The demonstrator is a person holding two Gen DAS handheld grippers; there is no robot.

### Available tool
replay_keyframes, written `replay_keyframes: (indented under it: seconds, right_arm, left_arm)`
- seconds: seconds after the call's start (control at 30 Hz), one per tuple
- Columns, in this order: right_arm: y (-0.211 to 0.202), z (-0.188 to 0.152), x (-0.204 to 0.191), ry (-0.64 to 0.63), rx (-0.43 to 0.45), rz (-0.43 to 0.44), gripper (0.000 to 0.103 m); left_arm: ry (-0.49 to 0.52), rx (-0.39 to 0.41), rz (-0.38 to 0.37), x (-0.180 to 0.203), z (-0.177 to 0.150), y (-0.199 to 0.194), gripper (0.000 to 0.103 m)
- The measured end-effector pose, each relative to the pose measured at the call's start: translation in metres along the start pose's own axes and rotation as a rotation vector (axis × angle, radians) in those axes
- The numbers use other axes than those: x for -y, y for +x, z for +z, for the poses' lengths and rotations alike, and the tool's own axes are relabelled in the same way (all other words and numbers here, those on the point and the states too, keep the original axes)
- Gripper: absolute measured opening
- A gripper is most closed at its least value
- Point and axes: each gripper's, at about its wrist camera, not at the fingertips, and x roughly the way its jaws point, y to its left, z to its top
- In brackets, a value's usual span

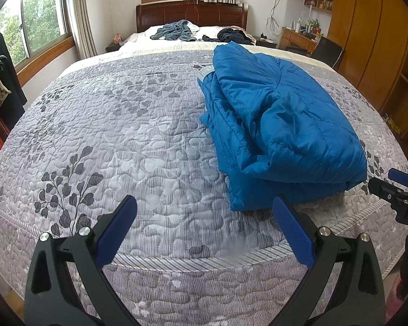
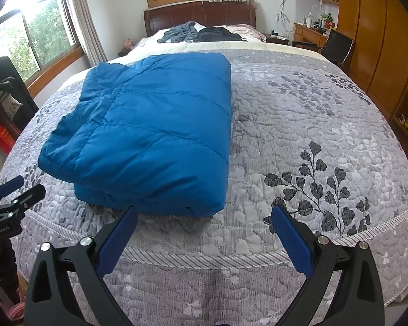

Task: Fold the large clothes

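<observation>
Over bed edge: left tongs [image 1: 204, 228], right tongs [image 2: 204, 229] level, wide open (empty), near folded blue jacket [image 2: 149, 135].

A wide bed [image 1: 122, 141] fills both views, covered by a grey quilted bedspread [image 2: 299, 125] printed with dark leaf sprigs and edged with a striped band along its near side. A folded blue padded jacket [image 2: 149, 135] lies flat on the bedspread, right of centre in the left wrist view and left of centre in the right. At the top centre, by the dark wooden headboard [image 1: 190, 13], lie a crumpled grey-blue garment [image 1: 174, 31] and a dark garment [image 1: 231, 36].
</observation>
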Motion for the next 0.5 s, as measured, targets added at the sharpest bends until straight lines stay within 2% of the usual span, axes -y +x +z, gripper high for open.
replay_keyframes:
  seconds: [0.5]
  right_arm:
    - [0.0026, 0.002, -0.0009, 0.002, -0.007, 0.022, 0.099]
  left_arm:
    - [0.002, -0.005, -0.002, -0.0012, -0.0011, 0.0015, 0.099]
